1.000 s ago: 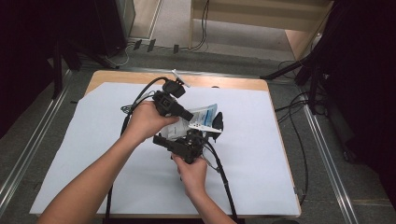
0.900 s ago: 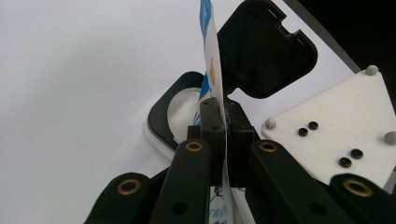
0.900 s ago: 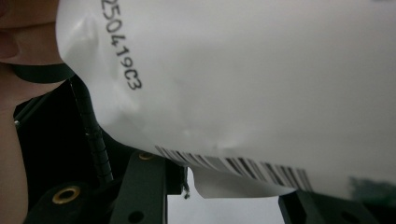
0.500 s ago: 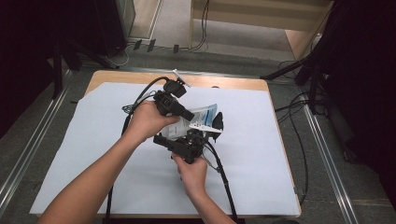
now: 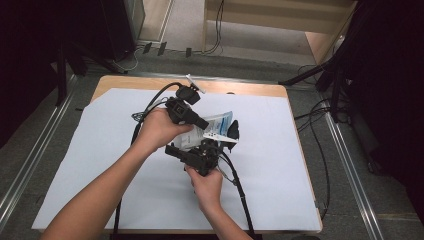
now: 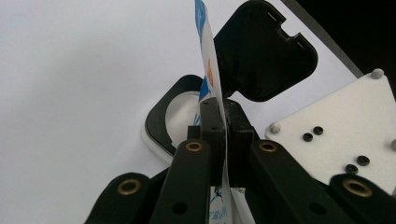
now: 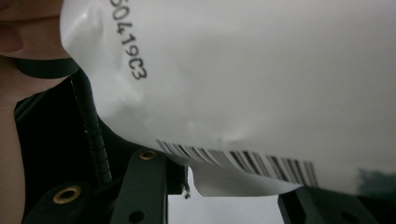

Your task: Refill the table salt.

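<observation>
Item, one white pouch [image 5: 216,125]: we are holding it above the table [image 5: 280,170], nearer right gripper [image 5: 220,145] clamped across its barcoded body, left gripper [image 5: 202,122] beyond it pinching its edge shut, edge-on between both.

White plastic pouch [image 7: 261,88]: printed code ends "50419C3", first characters cut off at the frame edge. Barcode along its lower edge, no digits legible. Blue print on the pouch in the high and left gripper views, too small to read.
</observation>
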`<state>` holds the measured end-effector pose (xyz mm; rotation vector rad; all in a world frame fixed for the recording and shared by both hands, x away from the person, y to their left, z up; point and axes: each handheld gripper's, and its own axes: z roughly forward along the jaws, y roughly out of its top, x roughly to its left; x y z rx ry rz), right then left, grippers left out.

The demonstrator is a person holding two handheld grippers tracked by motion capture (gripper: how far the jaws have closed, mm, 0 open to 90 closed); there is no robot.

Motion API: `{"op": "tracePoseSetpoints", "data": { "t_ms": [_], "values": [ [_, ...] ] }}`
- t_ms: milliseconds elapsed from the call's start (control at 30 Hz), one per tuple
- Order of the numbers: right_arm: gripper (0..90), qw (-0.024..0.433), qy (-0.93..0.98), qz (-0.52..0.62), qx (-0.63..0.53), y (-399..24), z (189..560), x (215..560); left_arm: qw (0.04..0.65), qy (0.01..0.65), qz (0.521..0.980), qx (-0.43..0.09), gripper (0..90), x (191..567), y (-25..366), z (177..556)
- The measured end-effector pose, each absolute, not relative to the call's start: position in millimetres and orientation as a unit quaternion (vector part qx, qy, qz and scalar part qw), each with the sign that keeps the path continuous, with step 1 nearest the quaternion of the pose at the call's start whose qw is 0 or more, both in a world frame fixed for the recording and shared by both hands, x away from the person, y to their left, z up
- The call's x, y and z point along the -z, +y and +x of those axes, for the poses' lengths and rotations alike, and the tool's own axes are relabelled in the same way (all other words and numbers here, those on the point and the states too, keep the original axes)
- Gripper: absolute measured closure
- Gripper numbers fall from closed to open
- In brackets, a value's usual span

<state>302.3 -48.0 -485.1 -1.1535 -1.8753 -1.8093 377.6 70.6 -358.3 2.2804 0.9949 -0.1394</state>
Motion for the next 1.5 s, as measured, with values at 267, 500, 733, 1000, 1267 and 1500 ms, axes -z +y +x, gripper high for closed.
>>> {"op": "tracePoseSetpoints", "data": {
  "t_ms": [267,500,733,1000,1267,1500],
  "values": [
    [65.1,0.143,-0.651,-0.399,0.630,-49.2,302.2,485.8,0.319,0.380,0.867,0.056,89.8,359.1,69.7,379.1],
    [65.3,0.144,-0.651,-0.399,0.629,-50.9,301.6,486.4,0.315,0.376,0.869,0.056,89.8,358.9,67.9,379.6],
    [65.8,0.144,-0.650,-0.400,0.629,-51.0,301.9,487.1,0.314,0.378,0.869,0.057,89.8,359.0,67.4,380.0],
    [66.1,0.145,-0.651,-0.400,0.629,-51.4,301.9,487.0,0.312,0.376,0.871,0.056,89.8,358.3,66.3,380.1],
    [66.3,0.144,-0.650,-0.400,0.630,-51.7,302.0,487.3,0.312,0.375,0.871,0.055,89.7,358.2,65.6,380.2],
    [66.5,0.147,-0.649,-0.402,0.629,-51.2,301.7,487.4,0.311,0.375,0.872,0.055,89.8,358.1,65.5,380.2]
  ]
}}
